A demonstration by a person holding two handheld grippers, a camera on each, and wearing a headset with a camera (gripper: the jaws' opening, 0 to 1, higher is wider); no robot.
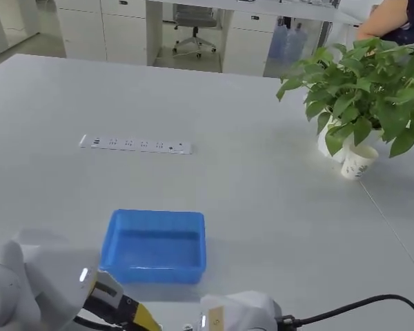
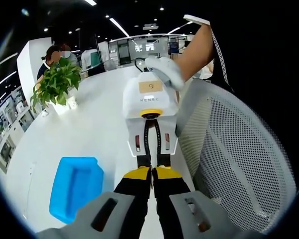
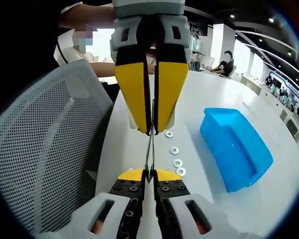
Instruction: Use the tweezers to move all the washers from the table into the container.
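A thin pair of metal tweezers (image 3: 150, 142) runs between the two grippers, which meet tip to tip above the table's near edge. My right gripper (image 3: 144, 175) is shut on the tweezers' near end. Facing it, my left gripper (image 3: 150, 127) has its yellow fingers closed around the far end. Several washers (image 3: 174, 150) lie in a row on the white table, just right of the tweezers. The blue container (image 3: 236, 147) stands beyond them and looks empty (image 1: 155, 245). In the left gripper view my left gripper (image 2: 152, 173) touches the right gripper (image 2: 152, 160).
A white mesh chair (image 2: 234, 164) sits close behind the table edge. A power strip (image 1: 134, 145) lies mid-table. A potted plant (image 1: 362, 89) and a paper cup (image 1: 357, 164) stand far right. A black cable (image 1: 352, 309) trails near the right gripper (image 1: 234, 312).
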